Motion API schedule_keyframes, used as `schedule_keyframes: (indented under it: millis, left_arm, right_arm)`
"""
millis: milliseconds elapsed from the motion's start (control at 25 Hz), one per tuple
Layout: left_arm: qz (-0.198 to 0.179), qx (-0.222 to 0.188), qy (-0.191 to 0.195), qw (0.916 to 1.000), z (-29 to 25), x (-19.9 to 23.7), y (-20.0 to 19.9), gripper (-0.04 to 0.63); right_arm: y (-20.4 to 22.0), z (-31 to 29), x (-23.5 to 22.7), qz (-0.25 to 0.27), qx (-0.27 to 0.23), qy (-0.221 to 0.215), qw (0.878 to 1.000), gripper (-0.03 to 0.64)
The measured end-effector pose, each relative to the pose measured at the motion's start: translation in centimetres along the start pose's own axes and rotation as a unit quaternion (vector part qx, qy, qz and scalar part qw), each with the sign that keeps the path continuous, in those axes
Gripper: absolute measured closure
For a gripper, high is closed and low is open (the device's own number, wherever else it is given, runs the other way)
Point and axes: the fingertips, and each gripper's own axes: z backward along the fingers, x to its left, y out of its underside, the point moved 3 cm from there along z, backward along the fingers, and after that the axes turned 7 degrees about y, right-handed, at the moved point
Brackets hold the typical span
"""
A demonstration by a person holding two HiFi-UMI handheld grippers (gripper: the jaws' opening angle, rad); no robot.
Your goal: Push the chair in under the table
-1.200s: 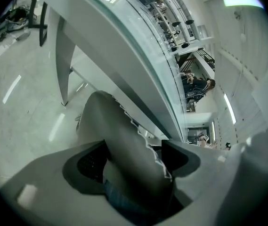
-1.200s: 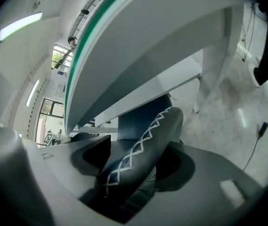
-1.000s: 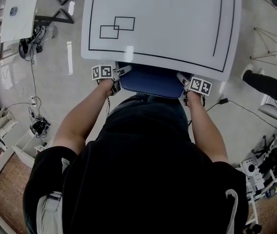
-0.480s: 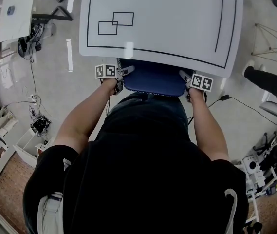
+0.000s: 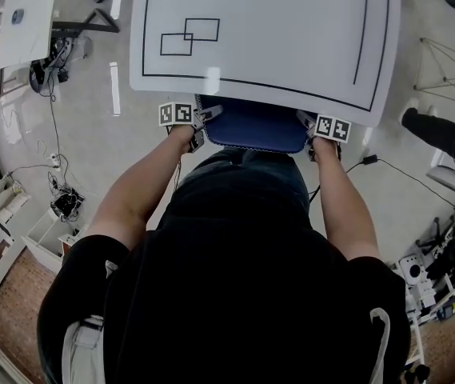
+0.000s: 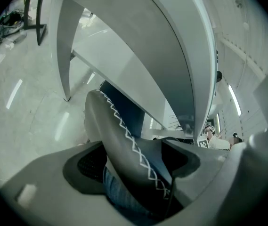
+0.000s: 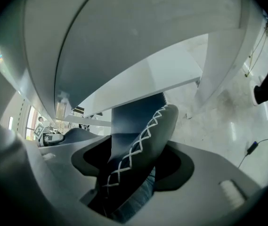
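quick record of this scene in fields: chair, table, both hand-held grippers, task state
chair: blue with white stitching, mostly under the table
table: white top with black lines
left hand-held gripper: shut on the chair's left edge
right hand-held gripper: shut on the chair's right edge
task state: chair's rear sticks out past the table's near edge
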Motion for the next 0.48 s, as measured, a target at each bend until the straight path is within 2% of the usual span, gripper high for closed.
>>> schedule_keyframes:
  millis: [280,480]
  left_arm:
    - [-0.033,0.039,0.004,0.9987,1.0,0.0,0.6,0.138]
    - [-0.039,0.028,0.005,0.9988,1.5,-0.7,0.9,0.138]
  right_arm:
    - [0.3,0.1,-0.4,-0.021,0.006,0.024,0.999,0.314]
    - [0.3,1.0,-0.4,-0.039,-0.005,0.024,0.999,0.314]
